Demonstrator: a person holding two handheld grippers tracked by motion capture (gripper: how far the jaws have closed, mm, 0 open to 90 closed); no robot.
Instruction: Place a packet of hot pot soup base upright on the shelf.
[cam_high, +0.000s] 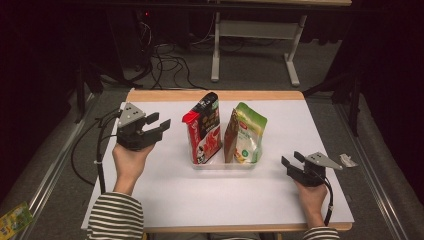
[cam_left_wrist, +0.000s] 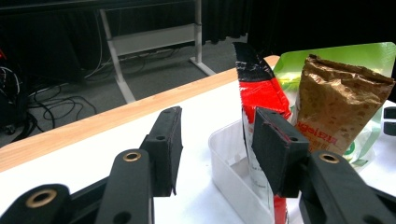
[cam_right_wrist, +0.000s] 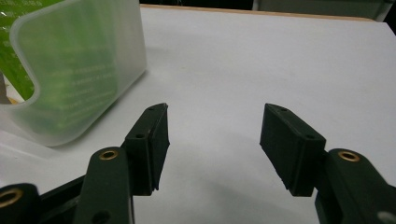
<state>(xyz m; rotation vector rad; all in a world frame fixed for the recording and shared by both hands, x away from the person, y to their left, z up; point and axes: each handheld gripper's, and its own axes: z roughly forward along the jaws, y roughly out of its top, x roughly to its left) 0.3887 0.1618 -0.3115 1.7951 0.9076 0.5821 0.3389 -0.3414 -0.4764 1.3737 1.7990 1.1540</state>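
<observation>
High view: a white sheet (cam_high: 220, 200) is covering a wooden table (cam_high: 215, 95) at the centre of the frame, with grey floor around it, cables (cam_high: 167, 65) lying on the floor at upper left and a grey desk frame (cam_high: 255, 30) standing at upper centre against a dark room. A clear plastic tub (cam_high: 222, 164) is sitting mid-table, holding a red-and-black bag (cam_high: 204, 129) at its left and a brown-and-green bag (cam_high: 246, 134) at its right, both upright. The left gripper (cam_high: 161, 124) is hovering left of the tub, jaws apart and empty; the right gripper (cam_high: 290, 159) is resting at lower right, jaws apart and empty.

Left gripper view: the jaws are standing apart with nothing between the pads; the tub (cam_left_wrist: 229, 163) and the red-and-black bag (cam_left_wrist: 259, 88) are lying just beyond, at centre right, with the brown-and-green bag (cam_left_wrist: 336, 102) further right.

Right gripper view: open jaws are pointing over bare white sheet (cam_right_wrist: 261, 60); the tub (cam_right_wrist: 88, 74) is occupying the upper left.
</observation>
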